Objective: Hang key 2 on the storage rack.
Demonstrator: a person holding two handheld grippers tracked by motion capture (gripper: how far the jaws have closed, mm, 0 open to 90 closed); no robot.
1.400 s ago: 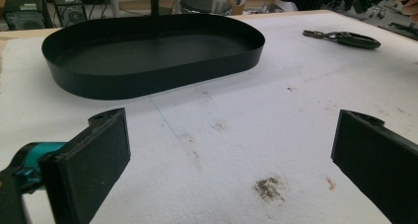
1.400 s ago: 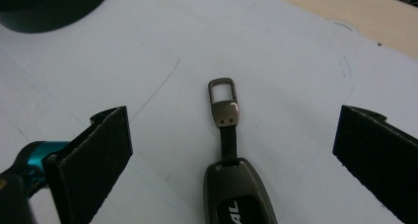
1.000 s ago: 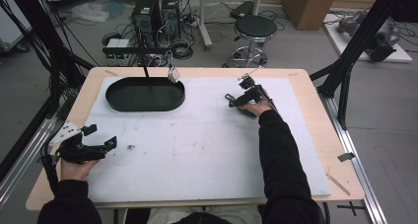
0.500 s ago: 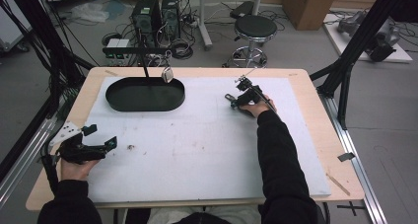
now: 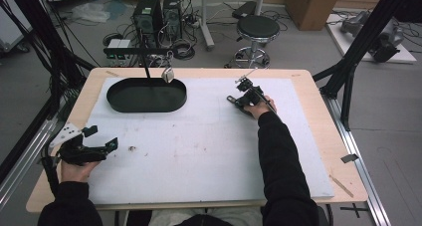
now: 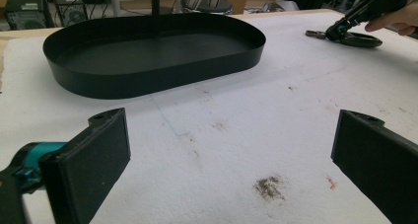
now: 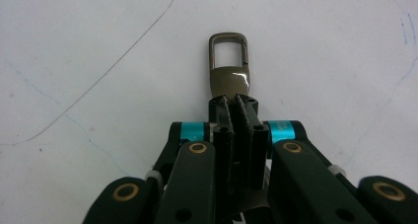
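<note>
high view: right gripper (image 5: 238, 97) is held low on the white mat (image 5: 209, 151), right of the black tray (image 5: 147, 95) | left gripper view: left gripper (image 6: 231, 169) jaws are spread, nothing between | right gripper view: jaws just closed on metal clasp (image 7: 229, 66); the shallow pinch could be slipped when lifted

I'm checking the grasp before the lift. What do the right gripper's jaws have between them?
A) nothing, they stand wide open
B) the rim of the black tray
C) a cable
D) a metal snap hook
D: in the right gripper view the right gripper has its jaws pressed together on the metal snap hook, whose loop sticks out beyond them.
</note>
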